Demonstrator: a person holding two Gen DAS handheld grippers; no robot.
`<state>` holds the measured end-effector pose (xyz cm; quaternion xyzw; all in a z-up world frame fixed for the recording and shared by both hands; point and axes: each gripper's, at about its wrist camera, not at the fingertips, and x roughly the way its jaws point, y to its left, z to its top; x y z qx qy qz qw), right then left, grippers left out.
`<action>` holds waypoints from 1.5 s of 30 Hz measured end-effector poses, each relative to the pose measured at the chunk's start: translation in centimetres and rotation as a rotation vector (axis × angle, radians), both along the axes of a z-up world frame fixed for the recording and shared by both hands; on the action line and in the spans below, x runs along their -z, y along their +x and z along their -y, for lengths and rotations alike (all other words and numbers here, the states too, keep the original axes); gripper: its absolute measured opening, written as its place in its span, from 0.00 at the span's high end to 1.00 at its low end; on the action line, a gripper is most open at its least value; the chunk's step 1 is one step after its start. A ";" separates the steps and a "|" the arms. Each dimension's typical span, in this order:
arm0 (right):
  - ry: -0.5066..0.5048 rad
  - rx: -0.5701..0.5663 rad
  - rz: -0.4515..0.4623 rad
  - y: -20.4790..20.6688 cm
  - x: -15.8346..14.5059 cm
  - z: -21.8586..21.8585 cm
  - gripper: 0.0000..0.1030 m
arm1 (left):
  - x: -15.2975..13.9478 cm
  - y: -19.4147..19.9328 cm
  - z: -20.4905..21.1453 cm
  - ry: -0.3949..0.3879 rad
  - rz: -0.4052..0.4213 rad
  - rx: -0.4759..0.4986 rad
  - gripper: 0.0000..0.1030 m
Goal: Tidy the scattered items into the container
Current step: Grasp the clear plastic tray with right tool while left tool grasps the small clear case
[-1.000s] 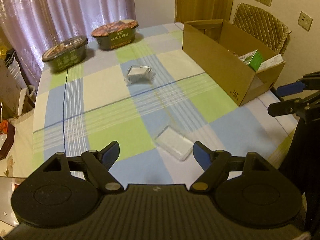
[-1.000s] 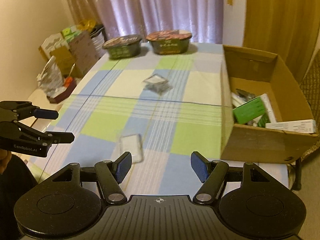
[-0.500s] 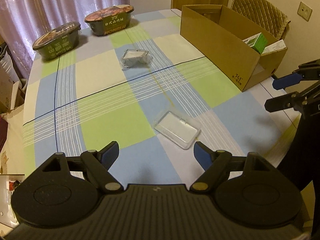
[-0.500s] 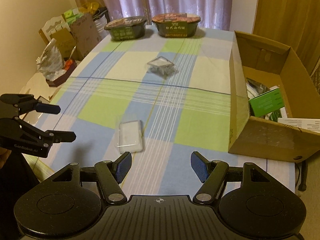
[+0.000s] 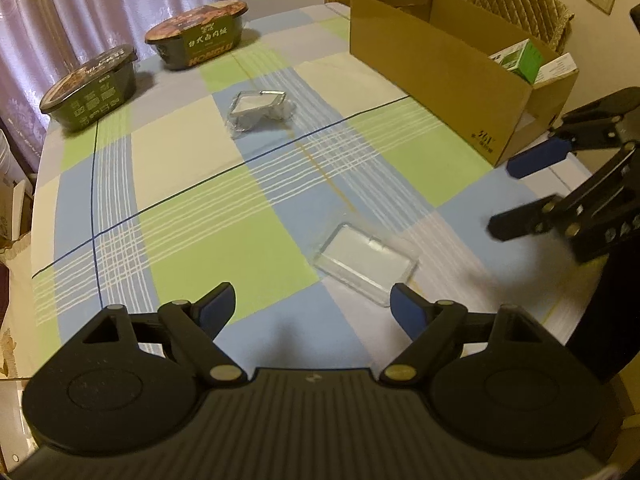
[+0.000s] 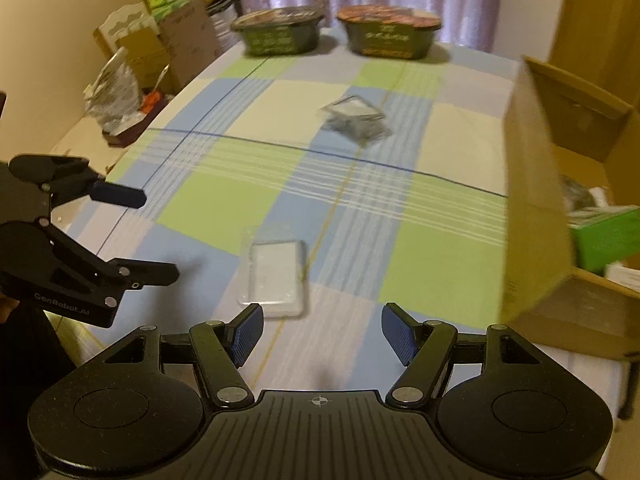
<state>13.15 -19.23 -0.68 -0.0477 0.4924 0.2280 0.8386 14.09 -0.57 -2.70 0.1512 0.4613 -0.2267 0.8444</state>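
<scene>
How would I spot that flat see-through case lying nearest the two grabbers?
Start at the checked tablecloth with the cardboard box along one side. On the near part of the cloth lies the flat clear case. Unlike the crumpled clear pack farther off, it is a smooth, shallow rectangle with white inside.

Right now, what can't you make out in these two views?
- Cardboard box contents: left wrist view, near wall hides all but a green carton.
- Same box: right wrist view, cut off by the right edge and motion-blurred.
- Bowl label print: right wrist view, blurred.
- Far clear packet: contents too blurred to identify.
</scene>
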 end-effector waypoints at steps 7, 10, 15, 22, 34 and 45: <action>-0.003 -0.027 -0.028 1.9 3.4 -4.1 0.30 | 1.5 1.5 -2.2 0.042 -0.020 0.018 0.20; -0.016 -0.027 -0.041 2.7 4.8 -5.4 0.30 | 2.1 2.1 -3.0 0.041 -0.030 0.008 0.19; -0.030 -0.033 -0.069 4.1 7.1 -7.1 0.30 | 2.9 3.2 -4.1 0.026 -0.048 -0.017 0.19; -0.067 -0.035 -0.074 5.3 8.7 -8.1 0.32 | 3.4 4.6 -4.4 0.014 -0.055 -0.007 0.19; -0.088 0.032 -0.002 6.9 8.5 -4.7 0.44 | 3.6 8.6 -1.3 0.037 -0.032 0.106 0.19; -0.073 0.142 0.065 15.3 5.0 -0.5 0.44 | 2.5 17.5 3.3 -0.010 0.028 0.141 0.15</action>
